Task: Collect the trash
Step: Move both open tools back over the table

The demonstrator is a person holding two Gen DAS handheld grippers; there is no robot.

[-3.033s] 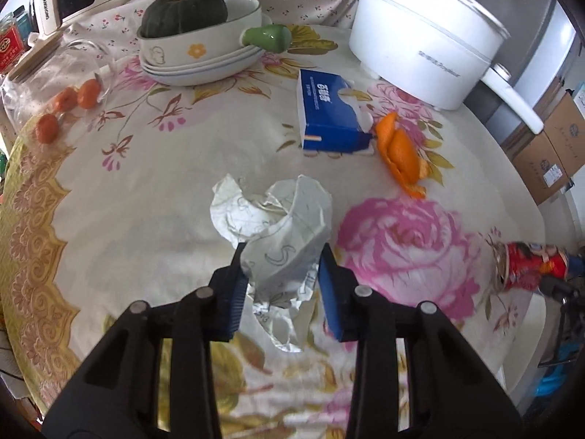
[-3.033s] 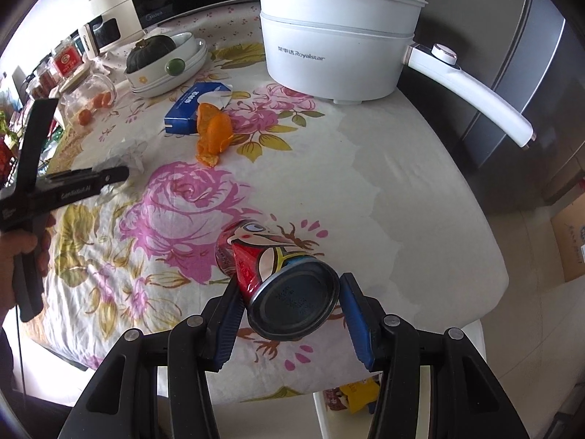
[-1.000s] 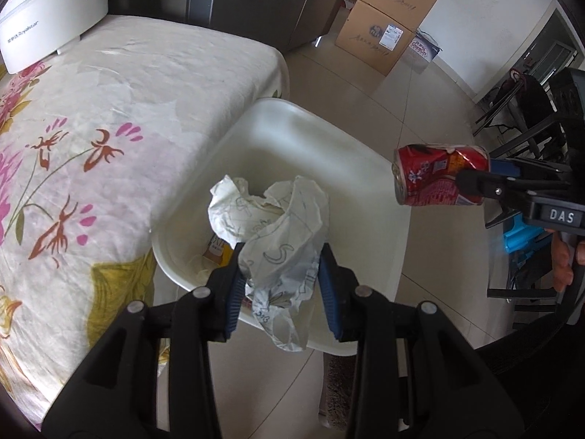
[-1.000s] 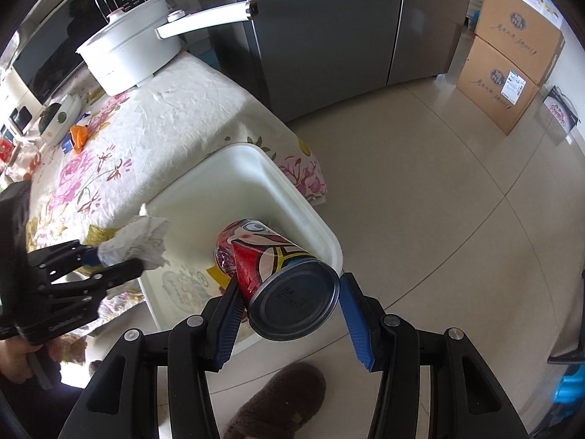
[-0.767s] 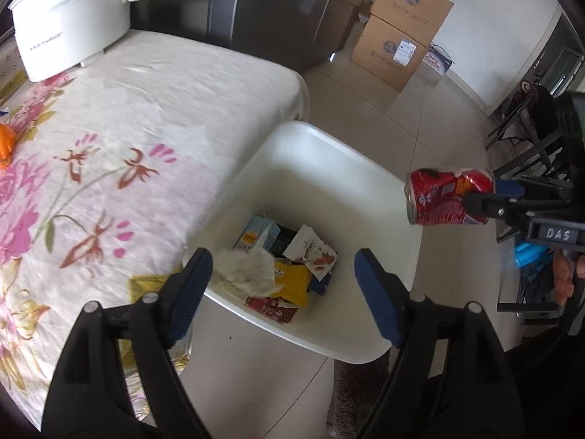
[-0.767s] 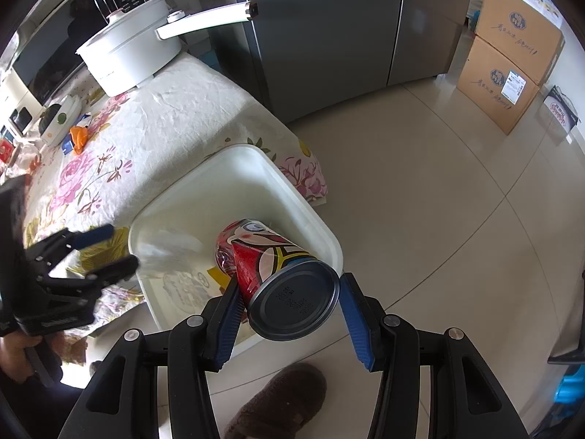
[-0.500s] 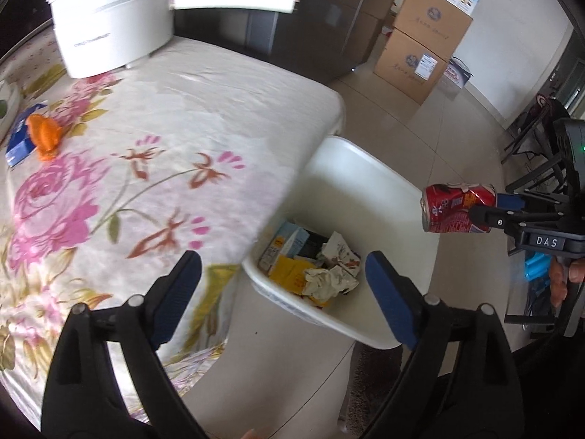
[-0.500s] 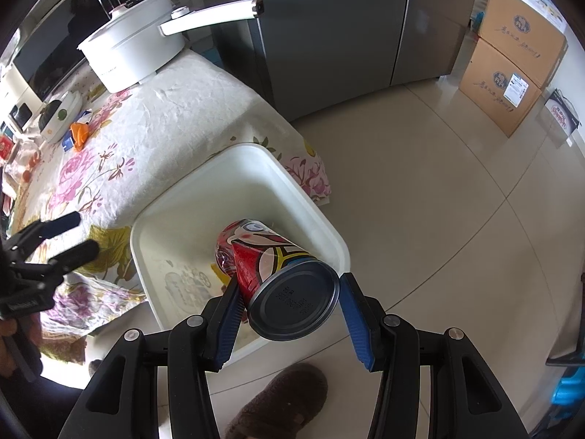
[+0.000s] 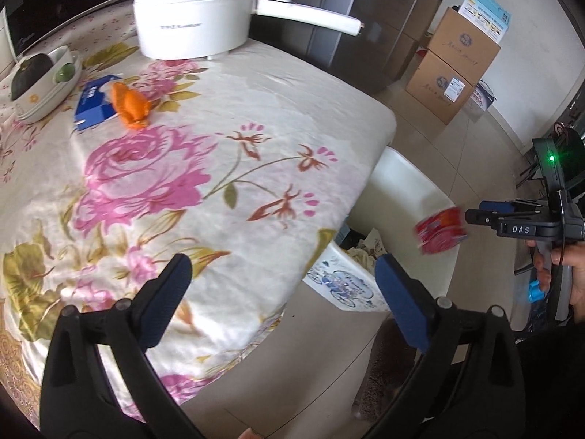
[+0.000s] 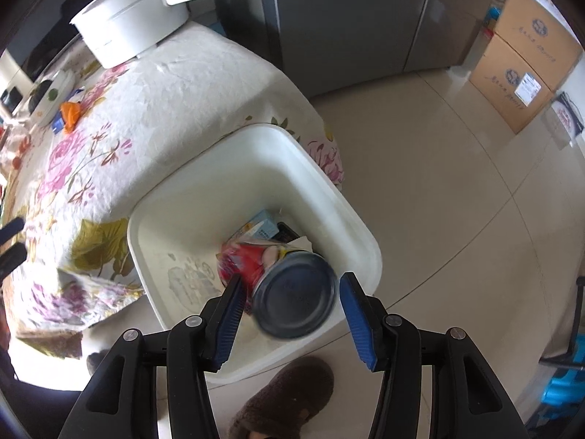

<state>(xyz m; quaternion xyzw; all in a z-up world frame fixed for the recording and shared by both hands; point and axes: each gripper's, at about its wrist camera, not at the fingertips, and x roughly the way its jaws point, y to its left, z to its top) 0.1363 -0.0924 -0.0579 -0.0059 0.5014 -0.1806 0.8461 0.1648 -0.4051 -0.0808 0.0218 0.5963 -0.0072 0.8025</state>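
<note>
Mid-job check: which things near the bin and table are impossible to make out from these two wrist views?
- Red can: motion-blurred in both views, so its label is unreadable.
- White bin contents: right wrist, partly hidden behind the can; left wrist, hidden by the table edge.
- Crumpled paper: not identifiable in either view.
- Orange peel: tiny at the right wrist's edge.

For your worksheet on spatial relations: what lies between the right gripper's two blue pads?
In the right wrist view, the red can, blurred, lies between the right gripper pads, which have just been opening, above the white bin.

white pot (image 9: 193, 14) at table's far end | blue tissue box (image 9: 92, 101) near bowls (image 9: 44, 84) | cardboard boxes (image 9: 453, 62) on floor | brown slipper (image 10: 289, 398)
</note>
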